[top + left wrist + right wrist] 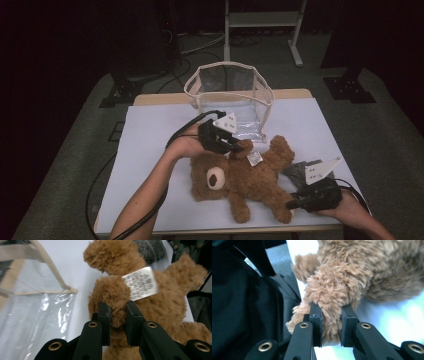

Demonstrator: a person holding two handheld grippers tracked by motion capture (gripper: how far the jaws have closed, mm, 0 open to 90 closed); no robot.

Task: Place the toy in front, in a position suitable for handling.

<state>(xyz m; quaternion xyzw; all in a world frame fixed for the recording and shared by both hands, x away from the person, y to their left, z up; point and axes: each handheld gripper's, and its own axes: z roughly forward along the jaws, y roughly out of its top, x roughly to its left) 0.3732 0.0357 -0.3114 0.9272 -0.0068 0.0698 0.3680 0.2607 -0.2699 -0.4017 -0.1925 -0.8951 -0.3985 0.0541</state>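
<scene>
Teddy bear (245,177): left gripper (235,146) fingers clamp one limb, right gripper (292,204) fingers clamp another. Lift both evenly, keep level, aim over clear bag (230,97) mouth.

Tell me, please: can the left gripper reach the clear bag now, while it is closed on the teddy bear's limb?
Probably yes. The clear bag stands open just beyond the left gripper, with nothing between them. But that gripper is shut on a limb of the teddy bear, as is the right gripper, so the bear would come along.
</scene>
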